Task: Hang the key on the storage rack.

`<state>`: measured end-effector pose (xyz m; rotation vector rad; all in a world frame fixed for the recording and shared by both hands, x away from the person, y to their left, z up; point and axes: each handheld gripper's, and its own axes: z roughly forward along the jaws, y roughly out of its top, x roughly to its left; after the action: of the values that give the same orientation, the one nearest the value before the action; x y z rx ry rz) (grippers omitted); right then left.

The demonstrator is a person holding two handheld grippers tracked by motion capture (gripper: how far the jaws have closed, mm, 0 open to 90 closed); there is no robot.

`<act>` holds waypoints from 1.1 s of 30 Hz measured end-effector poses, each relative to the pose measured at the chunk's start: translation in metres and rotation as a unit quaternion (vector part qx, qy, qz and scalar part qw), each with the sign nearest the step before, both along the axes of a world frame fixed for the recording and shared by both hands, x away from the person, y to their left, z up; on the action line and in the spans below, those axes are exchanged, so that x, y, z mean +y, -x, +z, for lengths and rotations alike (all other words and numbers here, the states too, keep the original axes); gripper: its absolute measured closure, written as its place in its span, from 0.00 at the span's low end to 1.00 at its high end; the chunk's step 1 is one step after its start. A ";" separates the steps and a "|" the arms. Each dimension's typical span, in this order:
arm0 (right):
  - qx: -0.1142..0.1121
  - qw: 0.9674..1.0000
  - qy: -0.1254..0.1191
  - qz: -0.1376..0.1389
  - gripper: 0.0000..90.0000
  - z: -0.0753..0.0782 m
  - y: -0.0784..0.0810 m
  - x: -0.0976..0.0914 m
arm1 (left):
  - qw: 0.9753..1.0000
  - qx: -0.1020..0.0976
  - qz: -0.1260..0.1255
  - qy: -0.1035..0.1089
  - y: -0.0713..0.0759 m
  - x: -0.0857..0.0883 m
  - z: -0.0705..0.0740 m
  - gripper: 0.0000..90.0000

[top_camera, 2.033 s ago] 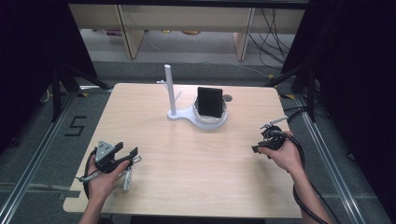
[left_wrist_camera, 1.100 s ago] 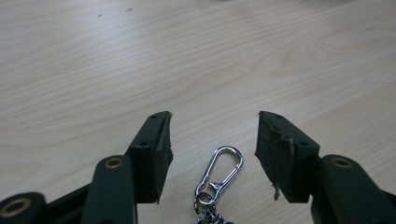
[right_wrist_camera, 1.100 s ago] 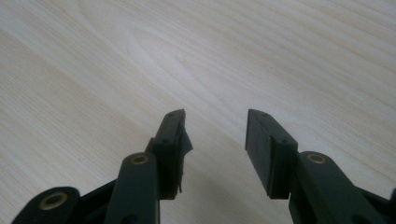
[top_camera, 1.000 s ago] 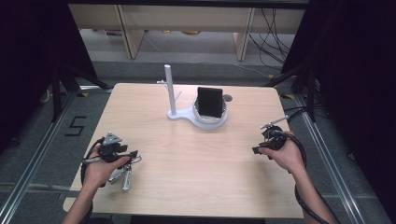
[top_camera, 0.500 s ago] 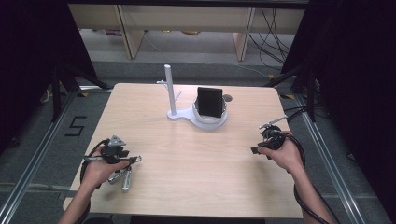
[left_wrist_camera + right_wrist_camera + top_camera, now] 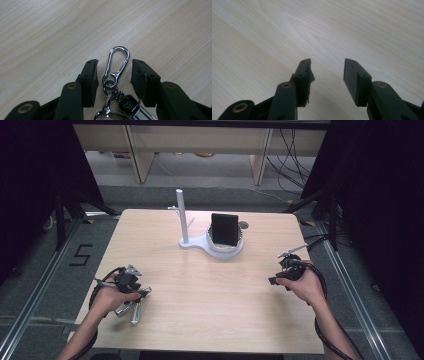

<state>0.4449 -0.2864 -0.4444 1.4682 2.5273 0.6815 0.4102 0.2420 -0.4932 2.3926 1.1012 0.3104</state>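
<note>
The left gripper [image 6: 113, 72] now sits low over the near left part of the tabletop [image 6: 210, 310], a little nearer the person's edge than it was two seconds ago, with its fingers [image 6: 90, 80] straddling the keychain [image 6: 117, 82]. The fingers have just been closing: the gap is narrower than it was a second ago, yet in the left gripper view bare wood is visible on both sides of the silver carabiner [image 6: 118, 61], so the pads do not press on it and the keychain is not grasped. The carabiner lies flat on the tabletop, pointing away from the camera, linked through a small ring [image 6: 109, 85] to a dark fob [image 6: 126, 102] nearer the gripper body. In the high view the keychain [image 6: 132, 307] appears as pale metal pieces beside the left hand [image 6: 107, 297], though detail there is too small to confirm contact. The right gripper [image 6: 327, 72] rests over bare wood at the right side, fingers released and holding nothing. The white stand [image 6: 210, 237] with its upright post and black block remains well apart at the far centre. Judgement: the pick is at the closing stage; further closure along the present line is likely to seat the pads on the carabiner or its ring.
</note>
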 end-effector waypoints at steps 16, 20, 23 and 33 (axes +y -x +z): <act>0.000 1.000 0.004 -0.005 0.64 -0.001 0.000 0.001 | 1.000 0.022 -0.009 -0.011 -0.004 0.001 -0.001 0.61; 0.001 1.000 0.002 -0.003 0.64 -0.001 0.000 0.001 | 0.999 0.038 -0.005 -0.009 -0.007 0.002 0.000 0.62; -0.001 1.000 0.002 0.001 0.64 -0.001 0.000 0.001 | 0.999 0.043 0.000 -0.010 -0.008 0.002 0.001 0.64; -0.001 1.000 0.001 0.002 0.64 0.000 0.000 0.000 | 0.997 0.068 0.003 -0.030 -0.013 0.000 0.004 0.69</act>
<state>0.4452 -0.2864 -0.4440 1.4633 2.5292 0.6809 0.4237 0.2418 -0.4888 2.4952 1.1753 0.1870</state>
